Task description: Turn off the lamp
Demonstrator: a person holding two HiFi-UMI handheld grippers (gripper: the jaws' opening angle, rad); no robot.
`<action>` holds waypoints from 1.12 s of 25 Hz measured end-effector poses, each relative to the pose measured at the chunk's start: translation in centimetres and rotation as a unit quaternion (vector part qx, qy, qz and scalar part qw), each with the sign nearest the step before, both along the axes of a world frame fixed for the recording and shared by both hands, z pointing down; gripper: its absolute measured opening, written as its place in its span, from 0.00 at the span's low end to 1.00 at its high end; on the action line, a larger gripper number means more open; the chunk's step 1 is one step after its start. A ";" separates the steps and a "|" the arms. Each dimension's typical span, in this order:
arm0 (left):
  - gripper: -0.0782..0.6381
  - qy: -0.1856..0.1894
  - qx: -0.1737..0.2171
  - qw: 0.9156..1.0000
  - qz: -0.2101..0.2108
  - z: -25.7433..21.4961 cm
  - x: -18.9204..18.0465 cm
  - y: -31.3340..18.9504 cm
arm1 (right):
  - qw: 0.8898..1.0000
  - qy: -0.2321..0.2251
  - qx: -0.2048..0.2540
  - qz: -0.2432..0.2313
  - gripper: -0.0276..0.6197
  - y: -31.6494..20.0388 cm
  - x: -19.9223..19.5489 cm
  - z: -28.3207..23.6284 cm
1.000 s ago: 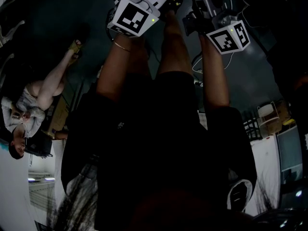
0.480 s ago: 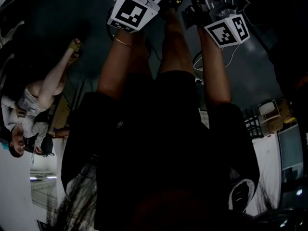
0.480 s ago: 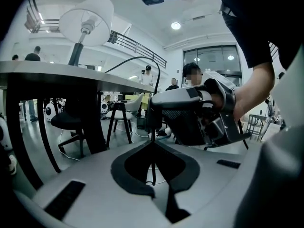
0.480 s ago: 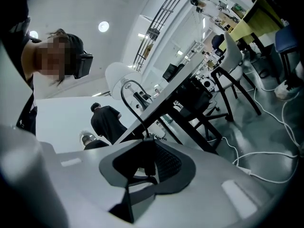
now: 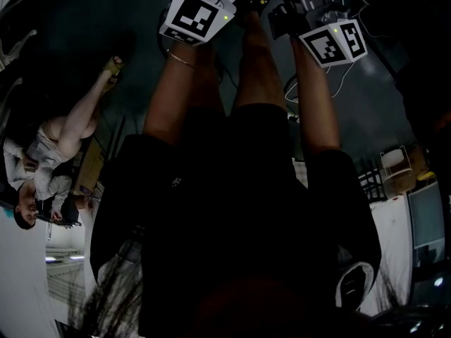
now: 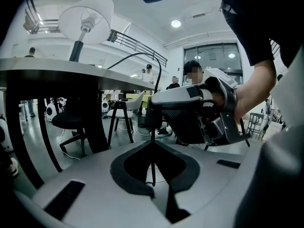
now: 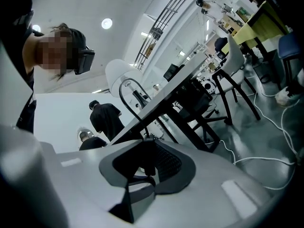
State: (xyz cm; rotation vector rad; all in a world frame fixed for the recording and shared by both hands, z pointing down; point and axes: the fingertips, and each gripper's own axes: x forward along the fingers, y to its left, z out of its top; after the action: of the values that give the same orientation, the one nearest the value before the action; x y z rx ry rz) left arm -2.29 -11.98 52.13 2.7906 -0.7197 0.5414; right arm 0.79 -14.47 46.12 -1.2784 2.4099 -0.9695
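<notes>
The lamp (image 6: 86,18), with a white shade on a dark stem, stands on the table (image 6: 57,66) at the upper left of the left gripper view. Its shade (image 7: 124,77) also shows in the right gripper view. A black cord (image 6: 137,56) arcs off the table edge and hangs down. My right gripper (image 7: 142,167) is shut on the dark switch block (image 7: 144,161) on that cord (image 7: 124,91). From the left gripper view, its jaw end (image 6: 151,112) sits on the cord. My left gripper (image 6: 159,177) is shut just below, and the cord (image 6: 153,163) hangs in front of it.
Both marker cubes (image 5: 196,16) (image 5: 332,42) show at the top of the dark head view, above my arms. Under the table stand black chairs (image 6: 71,122) and a stool (image 6: 121,120). Cables (image 7: 266,122) lie on the floor. Several people stand or sit around (image 7: 107,120) (image 5: 49,153).
Both grippers stay where they were. The seated person at the left of the head view has shifted a little.
</notes>
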 end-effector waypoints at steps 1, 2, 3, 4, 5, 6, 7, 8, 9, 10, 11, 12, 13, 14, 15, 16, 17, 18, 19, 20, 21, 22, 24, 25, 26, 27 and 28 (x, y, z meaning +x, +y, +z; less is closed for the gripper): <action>0.13 -0.002 -0.001 1.000 -0.002 0.0 0.0 -0.1 | 1.000 0.005 0.001 0.001 0.15 0.0 0.0 0.0; 0.13 -0.004 0.000 1.000 -0.004 0.1 0.0 -0.2 | 1.000 0.009 0.003 0.001 0.15 -0.1 -0.1 0.0; 0.13 -0.006 0.000 1.000 -0.005 0.1 0.0 -0.3 | 1.000 0.011 0.004 0.002 0.15 -0.2 -0.1 0.0; 0.13 -0.007 0.000 1.000 -0.007 0.1 0.0 -0.3 | 1.000 0.012 0.005 0.003 0.15 -0.2 -0.1 0.0; 0.13 -0.006 -0.001 1.000 -0.008 0.1 0.0 -0.3 | 1.000 0.013 0.006 0.005 0.15 -0.3 0.0 0.0; 0.13 -0.004 -0.002 1.000 -0.009 0.1 0.1 -0.3 | 1.000 0.016 0.007 0.008 0.15 -0.3 0.1 0.0; 0.13 -0.001 -0.004 1.000 -0.011 0.1 0.2 -0.3 | 1.000 0.018 0.008 0.011 0.15 -0.3 0.1 0.0; 0.13 -0.001 -0.005 1.000 -0.013 0.1 0.2 -0.3 | 1.000 0.021 0.009 0.014 0.15 -0.3 0.1 0.1; 0.13 -0.001 -0.007 1.000 -0.016 0.2 0.1 -0.4 | 1.000 0.023 0.009 0.017 0.15 -0.4 0.1 0.1; 0.13 0.000 -0.008 1.000 -0.018 0.2 0.0 -0.5 | 0.999 0.024 0.009 0.021 0.15 -0.5 0.0 0.2; 0.13 0.001 -0.010 1.000 -0.020 0.3 -0.1 -0.6 | 0.999 0.025 0.009 0.023 0.15 -0.7 0.0 0.2; 0.13 0.002 -0.010 1.000 -0.021 0.3 -0.1 -0.6 | 0.999 0.025 0.009 0.026 0.15 -0.8 -0.1 0.3; 0.13 0.004 -0.011 1.000 -0.022 0.4 -0.2 -0.6 | 0.999 0.026 0.009 0.027 0.15 -0.9 -0.1 0.3; 0.13 0.007 -0.011 1.000 -0.023 0.4 -0.2 -0.6 | 0.999 0.028 0.009 0.029 0.15 -0.9 -0.1 0.4; 0.13 0.010 -0.012 1.000 -0.024 0.4 -0.2 -0.6 | 0.999 0.029 0.009 0.030 0.15 -0.9 -0.1 0.4; 0.13 0.011 -0.013 1.000 -0.025 0.4 -0.1 -0.5 | 0.999 0.030 0.009 0.031 0.15 -0.9 -0.1 0.4; 0.13 0.011 -0.014 0.999 -0.027 0.4 -0.1 -0.5 | 0.999 0.031 0.009 0.033 0.15 -0.9 0.0 0.4; 0.13 0.010 -0.014 0.999 -0.028 0.4 -0.1 -0.4 | 0.999 0.032 0.009 0.034 0.15 -0.9 0.0 0.4; 0.13 0.007 -0.014 0.999 -0.029 0.4 -0.1 -0.4 | 0.999 0.034 0.010 0.035 0.15 -0.9 0.0 0.4; 0.13 0.005 -0.014 0.999 -0.030 0.5 -0.1 -0.4 | 0.999 0.036 0.011 0.036 0.15 -0.9 -0.1 0.4; 0.13 0.004 -0.014 0.999 -0.031 0.5 -0.2 -0.5 | 0.999 0.038 0.012 0.037 0.15 -1.0 -0.1 0.4; 0.13 0.005 -0.014 0.999 -0.032 0.5 -0.2 -0.5 | 0.998 0.040 0.013 0.039 0.15 -1.0 -0.2 0.5; 0.13 0.011 -0.013 0.999 -0.036 0.3 -0.3 -0.5 | 0.998 0.048 0.013 0.048 0.14 -1.1 0.1 0.5; 0.13 0.014 -0.013 0.999 -0.039 0.2 -0.4 -0.6 | 0.997 0.052 0.012 0.054 0.14 -1.2 0.4 0.6; 0.13 0.017 -0.013 0.999 -0.043 0.1 -0.5 -0.6 | 0.997 0.053 0.011 0.059 0.14 -1.3 0.7 0.7; 0.13 0.019 -0.014 0.999 -0.045 0.1 -0.6 -0.6 | 0.997 0.050 0.010 0.062 0.14 -1.5 0.9 0.8; 0.13 0.021 -0.014 0.999 -0.047 0.1 -0.7 -0.7 | 0.997 0.048 0.010 0.064 0.14 -1.6 1.1 0.8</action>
State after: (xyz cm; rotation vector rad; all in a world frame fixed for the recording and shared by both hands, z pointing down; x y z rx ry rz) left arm -3.02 -12.66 52.24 2.7178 -0.8235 0.4699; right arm 1.85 -16.03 46.94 -1.4845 2.3666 -0.8652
